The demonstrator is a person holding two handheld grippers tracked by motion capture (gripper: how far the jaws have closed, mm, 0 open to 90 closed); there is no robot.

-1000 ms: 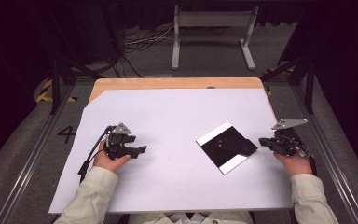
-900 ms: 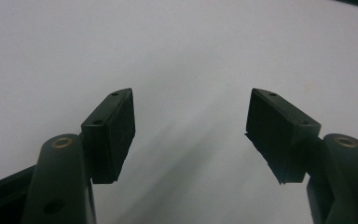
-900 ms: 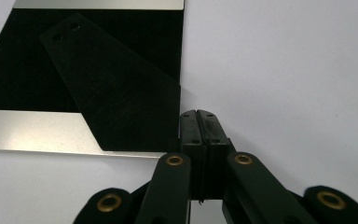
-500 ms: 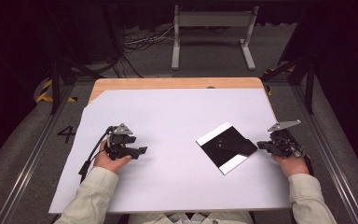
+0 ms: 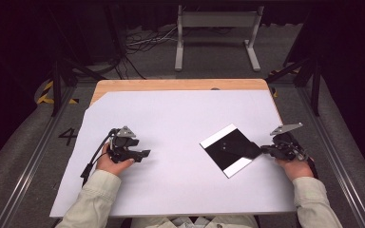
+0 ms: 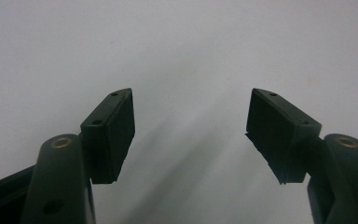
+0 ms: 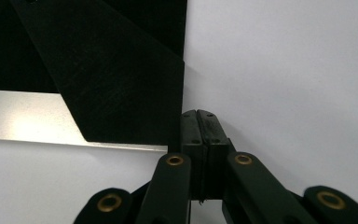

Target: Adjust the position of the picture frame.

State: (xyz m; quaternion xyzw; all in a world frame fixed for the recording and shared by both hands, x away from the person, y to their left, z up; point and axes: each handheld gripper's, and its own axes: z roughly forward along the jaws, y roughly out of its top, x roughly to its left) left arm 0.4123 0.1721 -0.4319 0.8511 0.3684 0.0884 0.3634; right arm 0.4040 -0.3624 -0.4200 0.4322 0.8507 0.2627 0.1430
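Observation:
A black square sheet (image 5: 228, 147) with a pale strip along two opposite sides lies flat right of the table's middle. My right gripper (image 5: 264, 149) is at its right corner with the jaws pressed together. In the right gripper view a black flap (image 7: 112, 70) covers part of the shiny strip (image 7: 18, 116). The flap's right edge runs down against my shut right gripper (image 7: 199, 114); whether the corner is pinched cannot be made out. My left gripper (image 5: 145, 154) rests on the white sheet at the left, far from the black square. Its jaws (image 6: 191, 126) stand wide apart with nothing between them.
A white sheet (image 5: 180, 114) covers the wooden tabletop (image 5: 171, 84). Black rails run along both sides of the table. A grey metal stand (image 5: 216, 28) and cables lie on the floor beyond the far edge.
The right hand has edged slightly inward toward the black sheet's corner. The left hand and the sheet have not moved.

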